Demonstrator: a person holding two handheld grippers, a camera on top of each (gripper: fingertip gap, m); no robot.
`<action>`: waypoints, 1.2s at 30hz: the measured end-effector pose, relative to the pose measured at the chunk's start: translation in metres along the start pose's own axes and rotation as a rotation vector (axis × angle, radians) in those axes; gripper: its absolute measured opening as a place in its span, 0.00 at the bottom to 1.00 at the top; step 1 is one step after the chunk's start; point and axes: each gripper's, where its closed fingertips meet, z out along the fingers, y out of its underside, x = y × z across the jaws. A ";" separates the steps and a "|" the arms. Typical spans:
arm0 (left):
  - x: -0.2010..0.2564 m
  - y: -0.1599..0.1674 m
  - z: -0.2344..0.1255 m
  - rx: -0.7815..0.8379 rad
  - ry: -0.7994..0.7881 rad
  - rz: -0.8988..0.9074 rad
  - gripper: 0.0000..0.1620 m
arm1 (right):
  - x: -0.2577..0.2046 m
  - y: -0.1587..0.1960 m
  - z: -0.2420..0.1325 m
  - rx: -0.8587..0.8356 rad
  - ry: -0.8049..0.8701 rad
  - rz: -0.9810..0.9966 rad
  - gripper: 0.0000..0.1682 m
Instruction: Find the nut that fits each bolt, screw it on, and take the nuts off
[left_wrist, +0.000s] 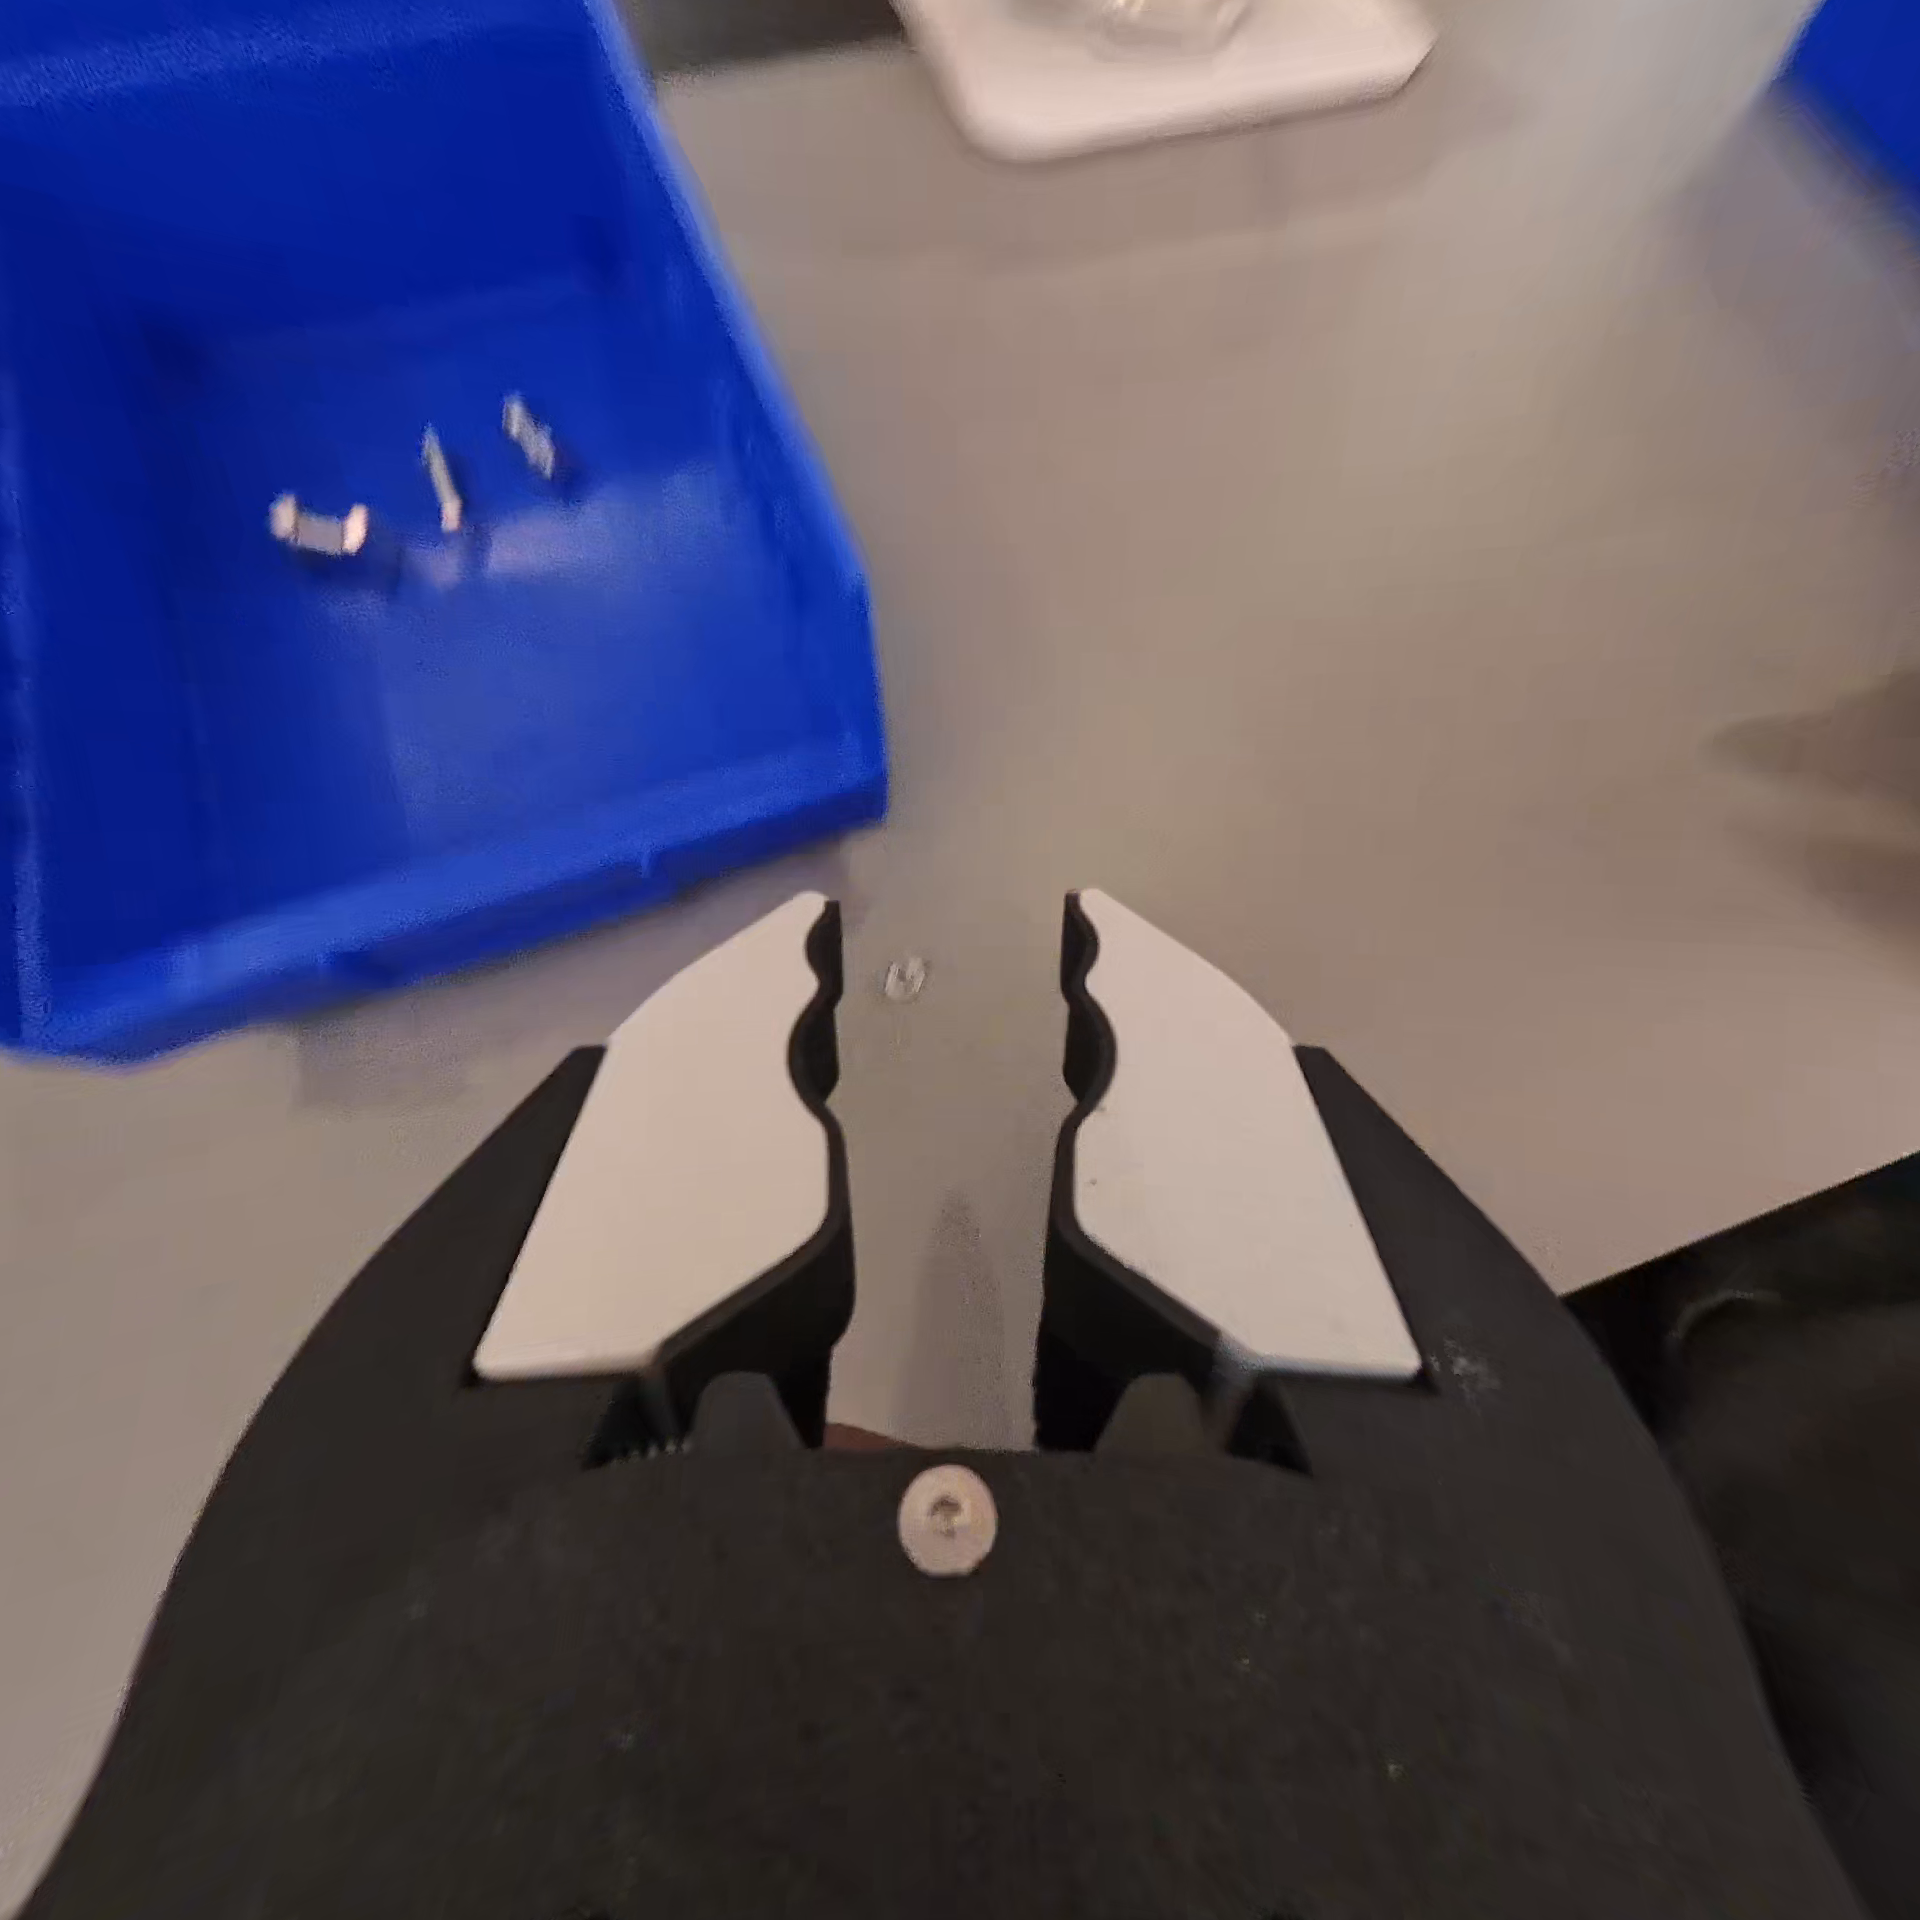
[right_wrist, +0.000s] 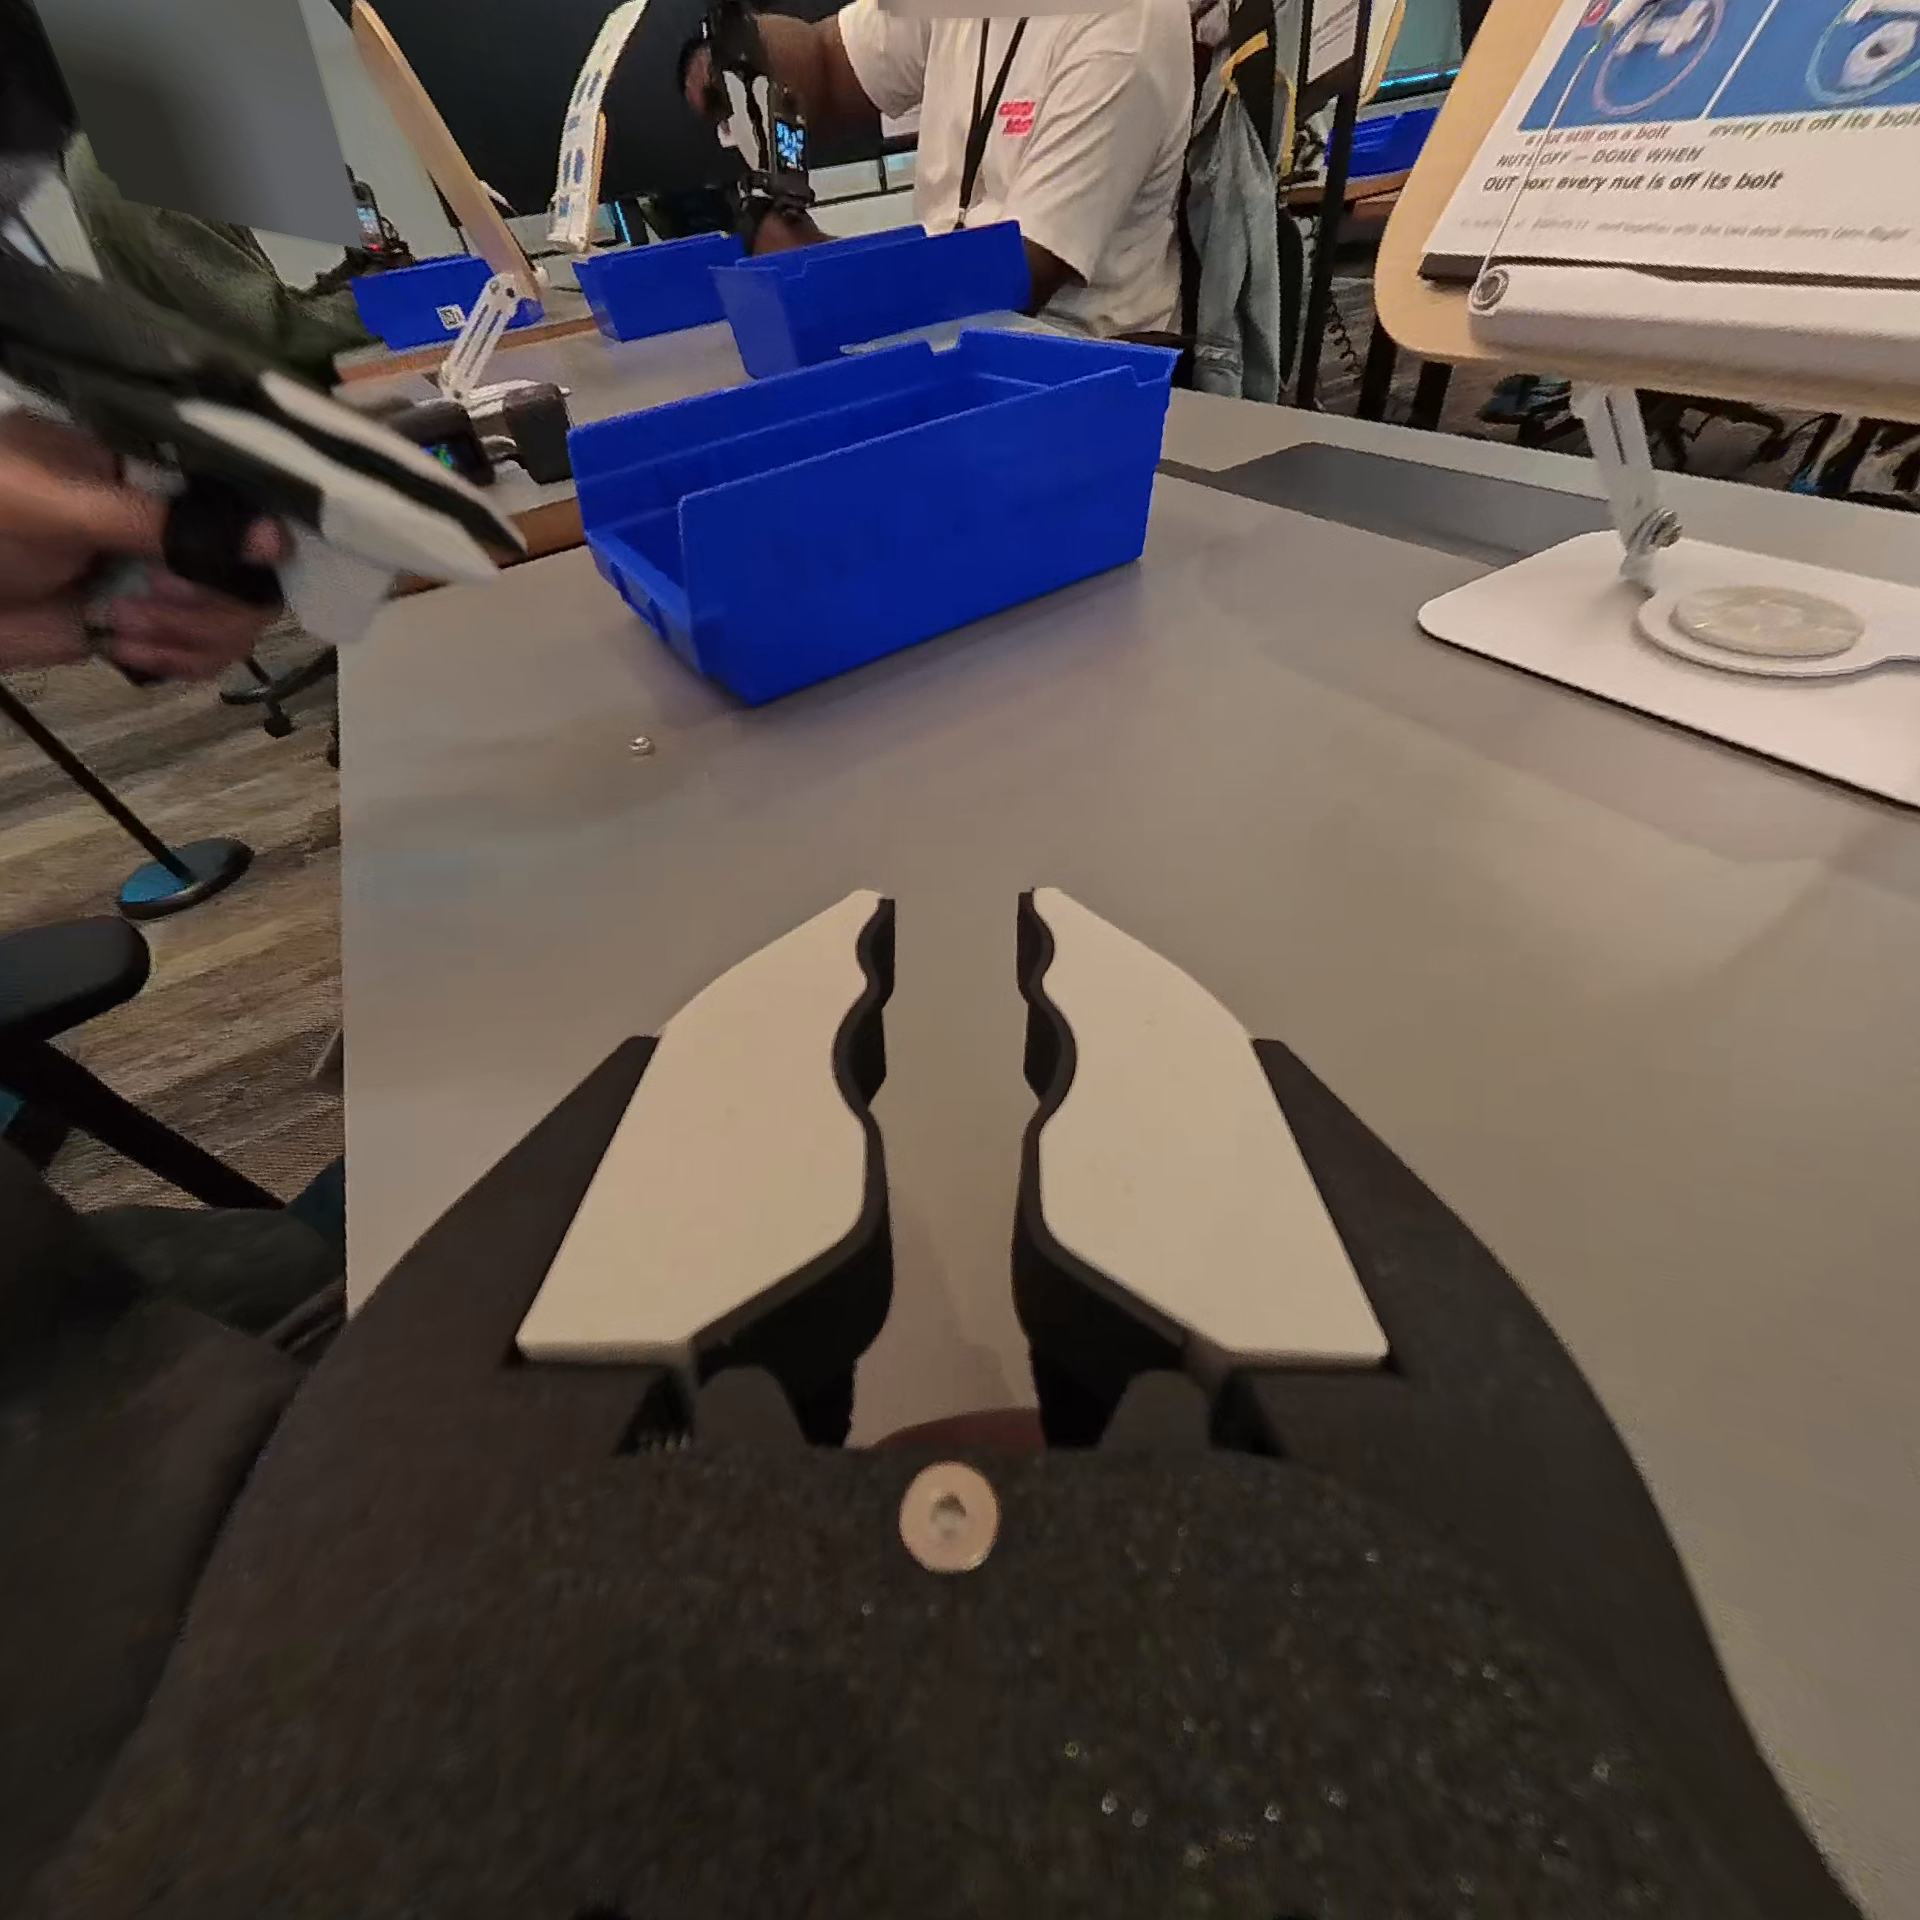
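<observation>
Left gripper (left_wrist: 948, 914) hangs jaws parted and empty over a loose nut (left_wrist: 906, 979) just off the blue bin's (left_wrist: 582, 665) near edge at 10 o'clock; right gripper (right_wrist: 956, 906), parted and empty, faces bare grey table (right_wrist: 1351, 935)

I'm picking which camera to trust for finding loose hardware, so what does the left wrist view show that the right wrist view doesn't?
Only the left wrist view looks down into the blue bin, where three small metal pieces lie on its floor.

Only the right wrist view shows the left gripper from outside, held in a hand over the table's edge, the instruction board on its stand, and people at other tables behind.

Both show the grey table, the blue bin, the white stand base and one small nut loose on the table beside the bin. Both grippers are open and empty.
</observation>
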 end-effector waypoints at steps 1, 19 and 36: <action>-0.004 0.015 0.006 -0.052 -0.033 -0.002 0.24 | 0.000 0.000 0.000 0.002 -0.009 0.009 0.13; -0.019 0.058 0.069 -0.305 -0.085 -0.109 0.18 | 0.009 0.007 0.001 -0.032 -0.049 0.064 0.12; 0.117 -0.040 0.120 -0.154 0.370 0.404 0.06 | 0.024 0.007 -0.009 -0.040 -0.009 0.068 0.11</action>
